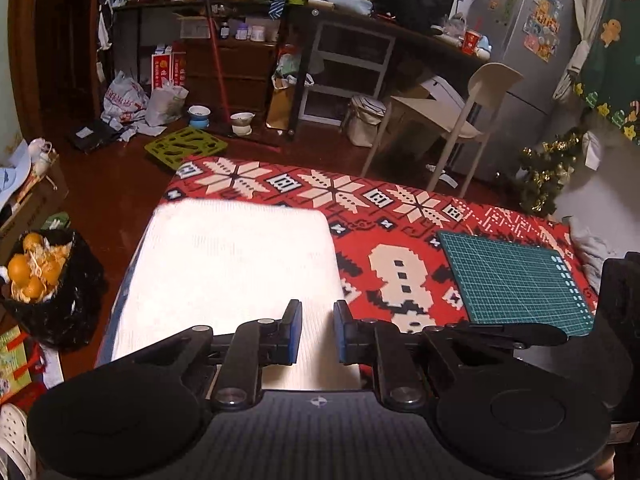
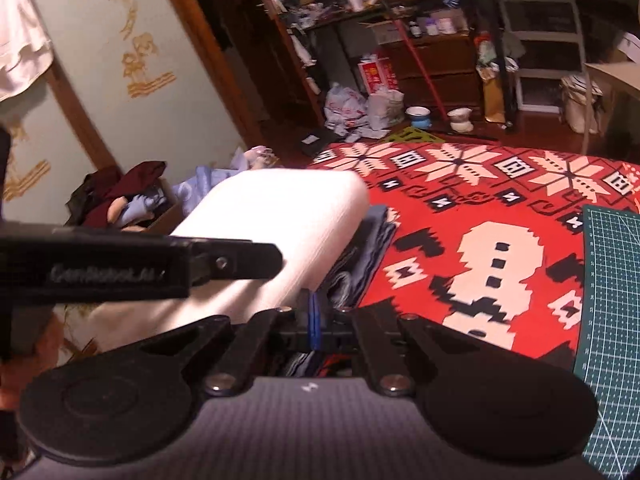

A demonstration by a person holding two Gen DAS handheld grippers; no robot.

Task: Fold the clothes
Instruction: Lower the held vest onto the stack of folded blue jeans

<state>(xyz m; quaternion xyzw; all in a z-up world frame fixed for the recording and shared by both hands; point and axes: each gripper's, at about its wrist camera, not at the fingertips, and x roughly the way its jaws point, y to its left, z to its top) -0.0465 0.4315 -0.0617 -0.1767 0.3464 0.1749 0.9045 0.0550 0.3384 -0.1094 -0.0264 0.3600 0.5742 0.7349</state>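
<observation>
Garment [image 1: 228,272], white and folded into a neat block, lies lower left on my surface [image 1: 400,216]. Left tool [image 1: 318,330] gapes slightly above it, gripping nothing; right tool [image 2: 316,322] is closed, empty. Folding looks nearly finished.

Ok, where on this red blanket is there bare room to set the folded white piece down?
The clearest patch is the snowman stretch of the red blanket, between the white garment and the green cutting mat. The snowflake band along the far edge is also bare. The floor beyond is crowded with bags and bowls.
</observation>
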